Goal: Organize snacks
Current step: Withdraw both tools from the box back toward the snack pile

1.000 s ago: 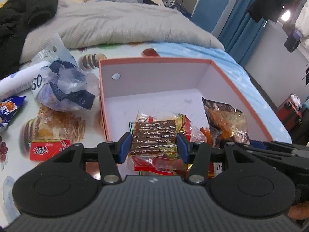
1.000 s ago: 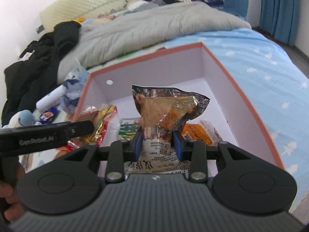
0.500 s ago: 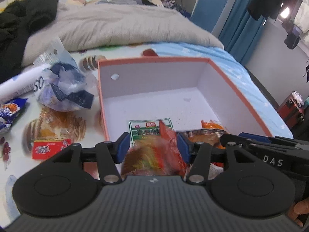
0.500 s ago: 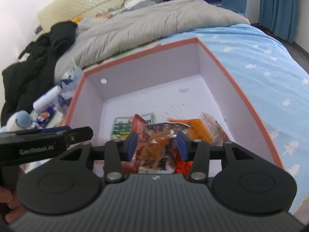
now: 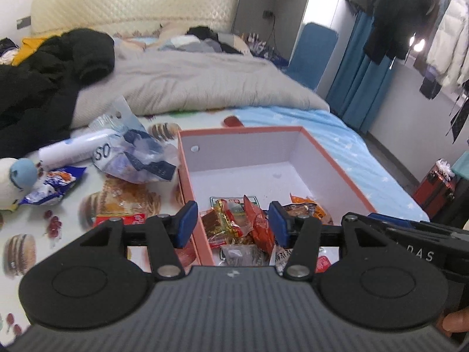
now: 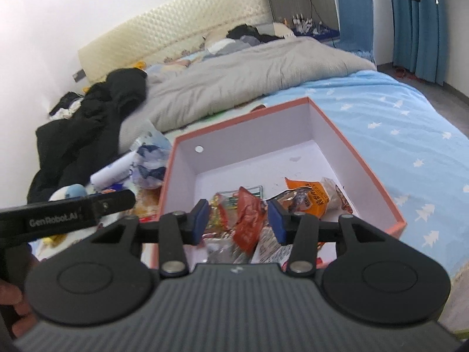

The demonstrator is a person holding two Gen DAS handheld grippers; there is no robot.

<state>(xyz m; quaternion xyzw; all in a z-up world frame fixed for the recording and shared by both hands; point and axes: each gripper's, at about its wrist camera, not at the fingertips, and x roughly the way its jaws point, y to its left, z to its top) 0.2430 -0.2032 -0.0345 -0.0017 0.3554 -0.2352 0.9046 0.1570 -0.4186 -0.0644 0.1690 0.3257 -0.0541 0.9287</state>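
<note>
- A bed [image 5: 337,135] in a bedroom carried one box [image 5: 243,130]; a grey duvet [image 5: 187,82] lay at 12 o'clock.
- Several snacks [image 5: 243,223] were piled at the box's near end; its far half was bare.
- Left gripper [image 5: 231,223] and right gripper [image 6: 238,220] hovered over the near rim, fingers wide, holding nothing.
- One blue packet [image 5: 52,186] lay at 9 o'clock outside the box.

In the right wrist view, white lettering "GenRobot.AI" runs along the black body of the left claw [image 6: 67,215]. In the left wrist view, the letters "DAS" stand in white on the black body of the right claw [image 5: 422,253], and "SO" shows in dark print on a crumpled clear bag [image 5: 132,158]. Print on the snack packets [image 6: 247,223] is too small to read.
</note>
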